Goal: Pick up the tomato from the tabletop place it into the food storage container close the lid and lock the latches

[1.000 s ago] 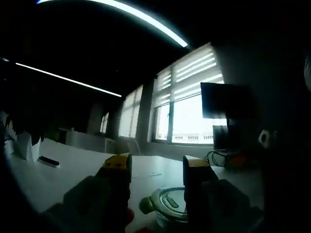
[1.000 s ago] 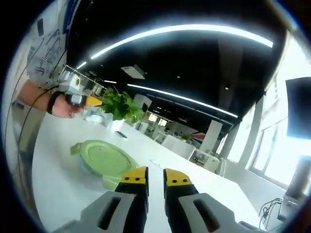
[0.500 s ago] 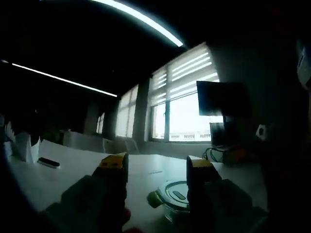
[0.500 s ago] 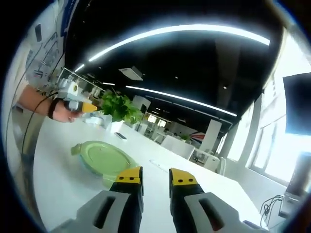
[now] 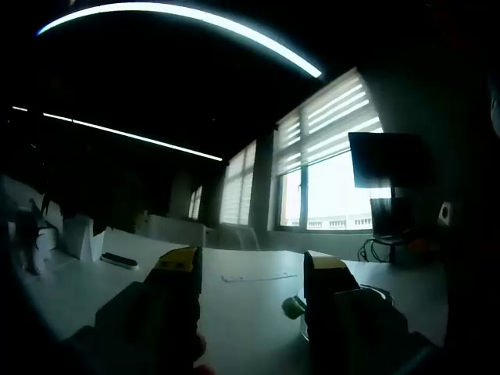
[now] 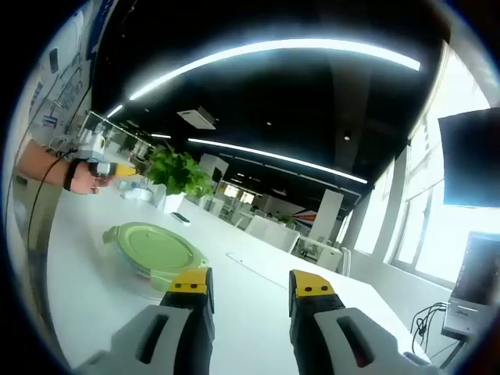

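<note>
The round food storage container [image 6: 152,248] with its green lid on rests on the white table [image 6: 101,312], left of and beyond my right gripper [image 6: 251,283]. That gripper is open, with nothing between its jaws. Further left, a person's hand holds the left gripper [image 6: 100,166] above the table. In the dim left gripper view, my left gripper [image 5: 251,267] stands open and empty. One green latch of the container [image 5: 292,306] peeks out beside its right jaw. A faint reddish patch [image 5: 200,345] lies low by the left jaw; I cannot tell what it is.
A potted plant [image 6: 176,173] and a dark flat device [image 6: 181,218] sit at the table's far side. A sheet of paper [image 6: 251,262] lies past the container. A dark monitor [image 5: 384,160] and cables stand near the windows. White boxes [image 5: 78,237] stand at the left.
My right gripper's jaws have spread from nearly shut to wide apart. The left gripper view has swung, so the container now sits mostly behind its right jaw.
</note>
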